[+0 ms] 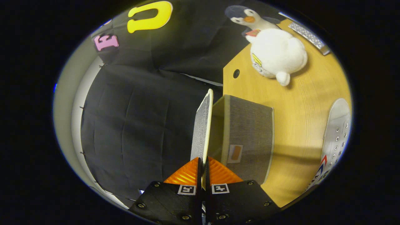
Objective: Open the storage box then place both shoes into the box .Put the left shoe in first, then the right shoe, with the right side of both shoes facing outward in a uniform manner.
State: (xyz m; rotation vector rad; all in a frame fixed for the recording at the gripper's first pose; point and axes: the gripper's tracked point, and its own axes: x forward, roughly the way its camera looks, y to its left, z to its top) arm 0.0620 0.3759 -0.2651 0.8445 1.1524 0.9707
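- Opening step: fingers (203,170) pinch the grey fabric storage box's (250,134) flat lid (202,125), swung upright.
- Next, I reckon: release it, fetch the white lace-up shoe (336,137) beyond, on the wooden bench (297,103).

no legible text, box label (235,153) too blurred

The shoe (336,137) beyond the storage box (250,134) is cut off, only part of its side showing. The box's inside stays hidden behind its raised lid (201,125), whose lower edge vanishes between the pressed-together fingers (218,172).
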